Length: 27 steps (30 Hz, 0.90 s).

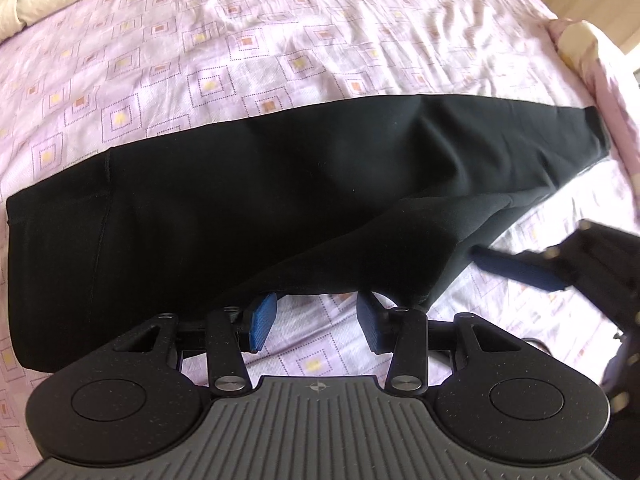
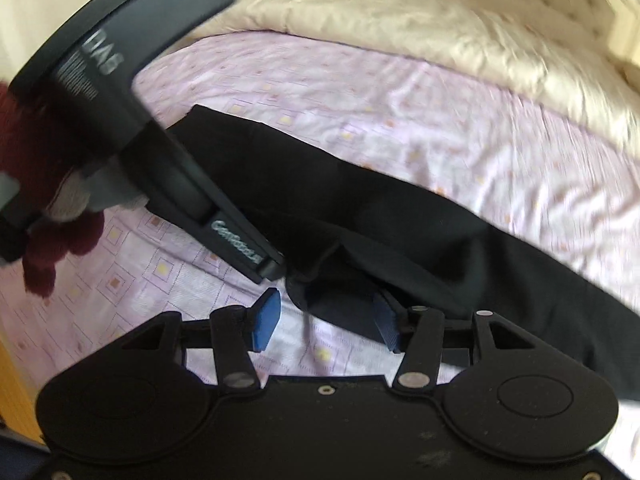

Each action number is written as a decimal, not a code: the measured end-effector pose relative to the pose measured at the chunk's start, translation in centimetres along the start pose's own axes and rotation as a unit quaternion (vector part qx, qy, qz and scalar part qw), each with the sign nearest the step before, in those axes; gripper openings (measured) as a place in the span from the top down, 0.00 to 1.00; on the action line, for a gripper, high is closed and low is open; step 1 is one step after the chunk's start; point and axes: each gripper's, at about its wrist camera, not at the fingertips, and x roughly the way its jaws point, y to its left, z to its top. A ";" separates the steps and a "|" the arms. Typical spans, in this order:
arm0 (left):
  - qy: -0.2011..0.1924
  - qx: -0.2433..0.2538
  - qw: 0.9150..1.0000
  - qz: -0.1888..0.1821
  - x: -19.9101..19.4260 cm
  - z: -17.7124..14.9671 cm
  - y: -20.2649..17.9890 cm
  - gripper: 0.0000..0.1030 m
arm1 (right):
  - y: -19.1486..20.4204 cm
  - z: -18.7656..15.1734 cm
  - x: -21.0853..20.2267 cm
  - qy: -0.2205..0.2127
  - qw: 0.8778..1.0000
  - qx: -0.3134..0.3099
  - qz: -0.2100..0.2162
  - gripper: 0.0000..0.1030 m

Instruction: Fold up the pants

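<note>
My black stretchy pants [image 1: 260,184] lie halved lengthwise on the pink patterned bedsheet [image 1: 280,40]; cross-folds remain. My left gripper [image 1: 316,320] and right gripper [image 2: 324,320] both gape wide, holding nothing.

Black pants [image 1: 240,200] lie across pink sheet [image 1: 280,40], left tool [image 1: 316,320] open at their edge

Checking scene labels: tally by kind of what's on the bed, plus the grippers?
Black pants: 1
Pink patterned bedsheet: 1
Cream duvet: 1
Grippers: 2, left gripper and right gripper, jaws open
Total: 5
</note>
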 end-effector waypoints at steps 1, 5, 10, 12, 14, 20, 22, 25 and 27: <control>0.002 -0.004 1.000 -0.005 0.0 0.1 0.2 0.58 | 0.3 0.1 0.4 0.000 1.000 -0.017 0.004 0.47; 0.005 -0.005 1.000 -0.015 -0.7 0.1 0.7 0.58 | 1.9 0.5 2.0 0.013 0.997 -0.080 0.001 0.70; -0.021 -0.021 0.999 -0.018 -3.3 -1.0 1.8 0.58 | -0.1 2.0 3.1 0.066 0.996 0.046 0.043 0.94; -0.024 -0.031 0.999 -0.012 -3.5 -1.5 2.3 0.58 | -1.4 1.5 3.2 0.103 0.987 0.108 0.066 0.94; -0.016 -0.033 0.999 -0.008 -3.1 -2.0 2.5 0.58 | -2.0 -0.1 4.0 0.133 0.980 0.129 0.068 0.94; 0.000 -0.005 1.000 0.002 -1.5 -2.7 1.2 0.58 | -2.6 -1.2 4.4 0.146 0.971 0.173 0.080 0.94; -0.003 0.000 1.000 -0.002 -1.0 -2.8 0.7 0.58 | -2.6 -1.5 4.7 0.149 0.969 0.180 0.079 0.94; -0.007 0.007 1.000 -0.010 -0.3 -2.6 -0.2 0.58 | -2.0 -1.8 5.2 0.153 0.971 0.171 0.075 0.94; -0.011 0.010 1.000 -0.020 0.0 -2.5 -0.8 0.58 | -1.9 -1.9 5.2 0.150 0.972 0.167 0.075 0.94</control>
